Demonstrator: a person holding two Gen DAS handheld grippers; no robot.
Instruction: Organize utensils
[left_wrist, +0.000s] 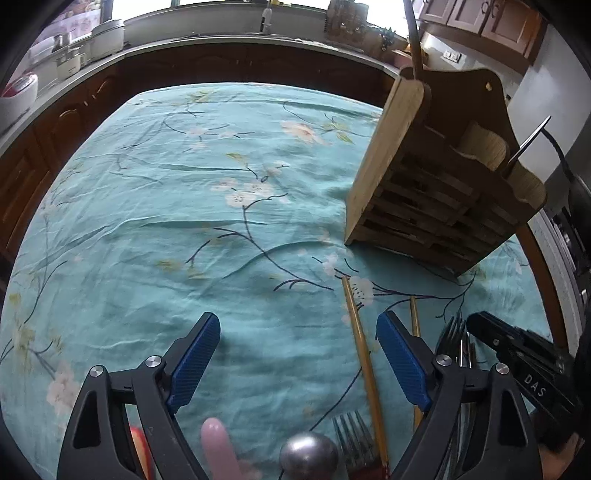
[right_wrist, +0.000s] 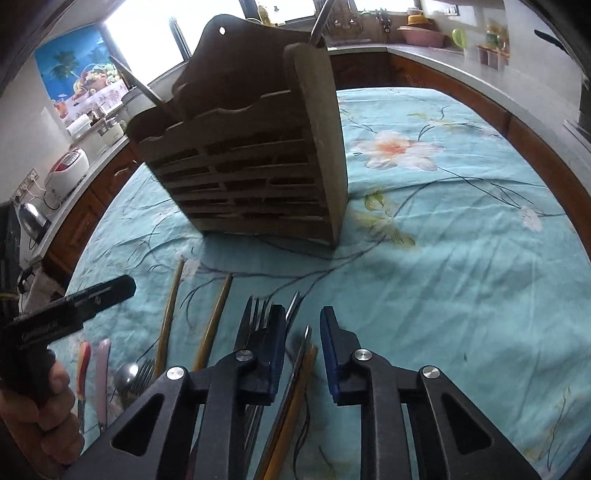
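A slatted wooden utensil holder (left_wrist: 424, 184) (right_wrist: 258, 166) stands on the teal flowered tablecloth (left_wrist: 184, 221), with a few metal handles sticking out of its top. My left gripper (left_wrist: 298, 316) is open wide and low over the cloth, a golden chopstick (left_wrist: 360, 332) just inside its right finger. Below it lie a spoon (left_wrist: 308, 458), a fork (left_wrist: 351, 435) and a pink handle (left_wrist: 216, 443). My right gripper (right_wrist: 302, 309) hangs over a bundle of forks (right_wrist: 258, 314). Its jaws stand narrow around a knife blade and a yellow handle (right_wrist: 304, 365), with a gap still showing beside each pad.
A hand holds the left gripper (right_wrist: 122, 286) at the left of the right wrist view. A red-handled utensil (right_wrist: 84, 362) lies beside it. Wooden kitchen counters ring the table, carrying a rice cooker (right_wrist: 68, 166), a kettle (right_wrist: 33, 218) and a pink basin (right_wrist: 421, 35).
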